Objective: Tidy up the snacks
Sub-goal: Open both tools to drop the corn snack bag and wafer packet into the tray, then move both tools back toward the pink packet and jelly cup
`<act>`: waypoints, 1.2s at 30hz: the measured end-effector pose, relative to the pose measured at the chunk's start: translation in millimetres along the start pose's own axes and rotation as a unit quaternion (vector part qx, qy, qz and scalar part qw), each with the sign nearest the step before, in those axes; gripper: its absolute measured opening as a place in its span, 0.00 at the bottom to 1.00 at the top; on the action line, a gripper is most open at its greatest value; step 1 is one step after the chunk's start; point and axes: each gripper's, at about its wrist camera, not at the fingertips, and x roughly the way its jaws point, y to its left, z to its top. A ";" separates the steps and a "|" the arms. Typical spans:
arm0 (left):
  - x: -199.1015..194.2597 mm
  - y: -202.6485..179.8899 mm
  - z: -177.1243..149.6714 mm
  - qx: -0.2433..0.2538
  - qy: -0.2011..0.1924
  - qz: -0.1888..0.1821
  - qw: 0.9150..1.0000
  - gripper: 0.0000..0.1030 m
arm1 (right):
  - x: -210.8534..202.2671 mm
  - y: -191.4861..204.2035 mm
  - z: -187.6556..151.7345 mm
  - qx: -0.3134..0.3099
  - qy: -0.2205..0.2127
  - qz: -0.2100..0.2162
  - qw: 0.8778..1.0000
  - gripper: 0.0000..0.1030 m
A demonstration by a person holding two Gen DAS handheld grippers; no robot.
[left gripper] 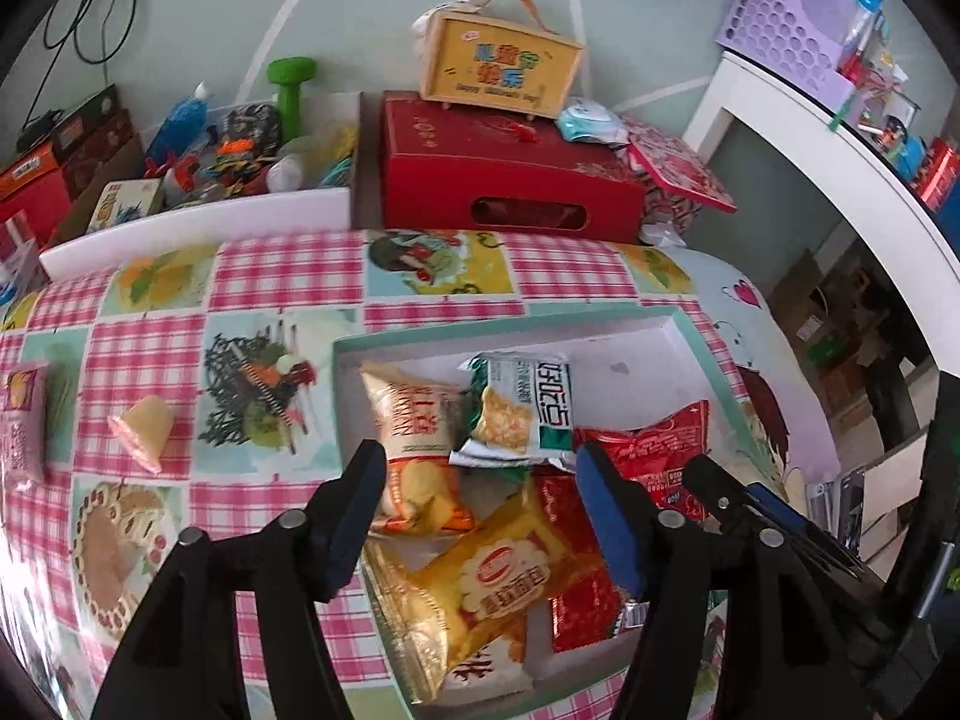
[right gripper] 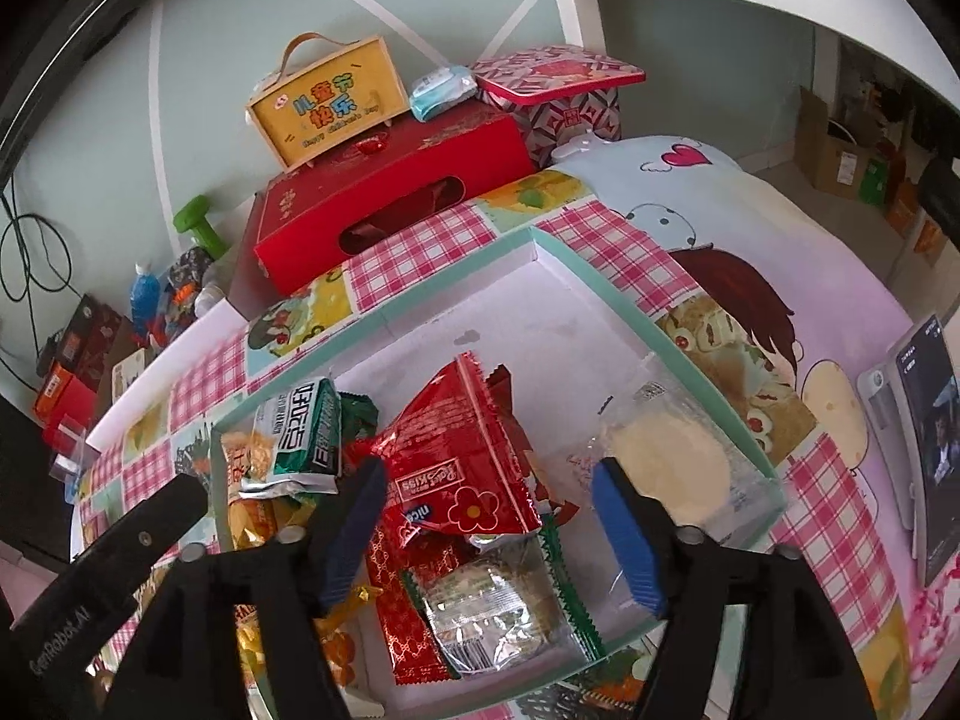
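Observation:
A shallow white box with a teal rim (left gripper: 516, 321) (right gripper: 606, 282) lies on the checked tablecloth and holds several snack packets. In it are a yellow bread packet (left gripper: 498, 576), an orange-and-white packet (left gripper: 414, 420), a green-and-white packet (left gripper: 525, 408) (right gripper: 303, 429), a red packet (left gripper: 651, 450) (right gripper: 462, 450) and a clear-wrapped pale bun (right gripper: 672, 450). My left gripper (left gripper: 480, 510) hovers open over the box's near left part, nothing between its fingers. My right gripper (right gripper: 489, 528) hangs open above the red packet. Outside the box lie a cone-shaped jelly cup (left gripper: 144, 429) and a pink packet (left gripper: 21, 426).
A red gift box (left gripper: 504, 174) (right gripper: 390, 192) with a yellow handled case (left gripper: 501, 60) (right gripper: 327, 111) on top stands at the table's back. A cluttered bin with a green dumbbell (left gripper: 291, 90) sits back left. A phone (right gripper: 927, 444) lies at the table's right edge. A white shelf (left gripper: 840, 138) stands on the right.

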 end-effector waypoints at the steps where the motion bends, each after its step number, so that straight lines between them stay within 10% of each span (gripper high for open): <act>1: -0.1 2.5 -0.1 -0.004 0.002 0.002 1.000 0.69 | -1.0 1.6 -0.3 -0.004 -0.002 -0.001 1.000 0.80; 7: 3.6 18.3 -2.3 -0.033 0.013 0.031 0.999 0.81 | -7.8 8.5 -2.7 -0.025 -0.016 -0.015 0.999 0.98; 16: 4.7 38.0 -7.1 -0.052 0.015 0.089 0.995 0.98 | -14.0 18.8 -8.4 -0.056 -0.023 -0.032 0.998 1.00; 36: -7.2 57.7 -23.6 -0.048 0.026 0.130 0.990 0.98 | -20.4 48.7 -25.8 -0.113 -0.013 -0.042 0.993 1.00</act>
